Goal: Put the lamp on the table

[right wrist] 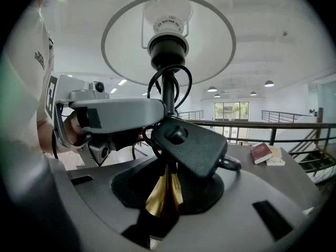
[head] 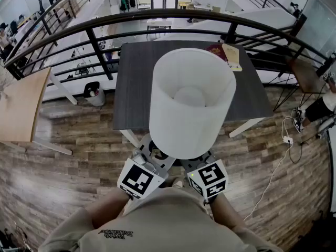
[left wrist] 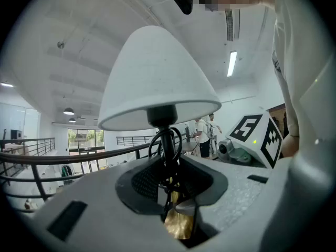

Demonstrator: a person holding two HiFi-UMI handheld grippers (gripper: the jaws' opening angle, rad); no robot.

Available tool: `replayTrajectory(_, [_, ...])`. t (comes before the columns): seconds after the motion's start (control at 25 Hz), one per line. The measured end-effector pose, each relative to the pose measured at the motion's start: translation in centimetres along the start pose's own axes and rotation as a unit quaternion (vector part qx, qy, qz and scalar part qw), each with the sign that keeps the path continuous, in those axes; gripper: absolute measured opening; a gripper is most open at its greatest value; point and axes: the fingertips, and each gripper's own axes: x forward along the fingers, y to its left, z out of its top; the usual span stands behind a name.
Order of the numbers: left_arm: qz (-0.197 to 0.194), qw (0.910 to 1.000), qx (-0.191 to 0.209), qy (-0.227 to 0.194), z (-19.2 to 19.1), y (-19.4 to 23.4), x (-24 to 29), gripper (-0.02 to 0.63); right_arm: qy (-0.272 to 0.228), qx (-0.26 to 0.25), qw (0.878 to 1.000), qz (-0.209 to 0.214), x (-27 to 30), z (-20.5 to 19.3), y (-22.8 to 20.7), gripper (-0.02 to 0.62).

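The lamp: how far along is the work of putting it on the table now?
Done: lamp lifted, gripped at its stem by left gripper and right gripper. In hand: it hangs before the dark table, above the floor. Left: setting it down, letting go.

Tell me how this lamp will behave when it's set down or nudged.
The lamp looks top-heavy: a wide white shade sits on a thin black stem, so a nudge may tip it. The shade seems light and probably dents easily. The cord looped at the stem looks floppy and could snag.
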Motion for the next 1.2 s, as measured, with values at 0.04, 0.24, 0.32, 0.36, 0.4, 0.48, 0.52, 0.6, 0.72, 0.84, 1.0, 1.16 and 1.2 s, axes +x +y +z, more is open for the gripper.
replayTrajectory(0.04, [-0.001,1.0000,-0.001,0.000,-0.1,-0.1,0.0,0.114,0.000,-0.002,1.000,-0.002,0.0,-0.1,0.0,0.103])
replayTrajectory(0.24, [-0.003,1.0000,0.007,0.000,-0.3,-0.6,0.2,0.114,-0.002,-0.001,1.000,-0.004,-0.4,-0.5,-0.1,0.103])
replayTrajectory(0.32, [-0.002,1.0000,-0.002,0.004,-0.4,-0.8,0.6,0.114,-0.003,0.002,1.000,-0.002,-0.6,-0.7,-0.4,0.104])
replayTrajectory(0.36, [0.000,0.9999,-0.011,0.006,-0.5,-0.9,0.7,0.112,-0.002,0.003,1.000,-0.001,-0.6,-0.7,-0.6,0.104])
replayTrajectory(0.4, [0.001,0.9998,-0.018,0.008,-0.6,-1.1,0.9,0.114,-0.002,0.003,1.000,-0.001,-0.7,-0.8,-0.7,0.104])
replayTrajectory(0.48, [0.001,0.9998,-0.018,0.009,-0.7,-1.4,1.3,0.114,0.000,0.002,1.000,-0.001,-1.0,-1.1,-1.0,0.104])
replayTrajectory(0.52, [0.001,0.9999,-0.012,0.008,-0.7,-1.6,1.5,0.114,0.001,0.002,1.000,-0.001,-1.2,-1.3,-1.2,0.104])
replayTrajectory(0.6, [0.000,1.0000,-0.003,0.007,-0.7,-1.9,2.0,0.114,0.002,0.001,1.000,0.000,-1.5,-1.6,-1.7,0.104])
replayTrajectory(0.72, [0.003,0.9998,-0.013,0.013,-0.9,-2.3,3.2,0.112,0.004,-0.001,1.000,0.002,-1.9,-2.0,-2.9,0.104])
replayTrajectory(0.84, [0.006,0.9999,-0.007,0.013,-1.0,-2.9,4.4,0.114,0.006,-0.005,1.000,0.009,-2.5,-2.4,-3.9,0.104])
replayTrajectory(1.0, [0.017,0.9997,-0.011,0.011,-0.9,-4.0,5.4,0.114,0.003,-0.013,1.000,0.015,-3.5,-2.9,-4.9,0.104])
replayTrajectory(1.16, [0.024,0.9996,-0.010,0.011,-1.1,-4.8,6.4,0.113,0.003,-0.019,1.000,0.017,-4.2,-3.4,-6.0,0.104])
replayTrajectory(1.2, [0.024,0.9996,-0.008,0.012,-1.1,-4.8,6.8,0.114,0.004,-0.018,1.000,0.018,-4.2,-3.5,-6.3,0.103])
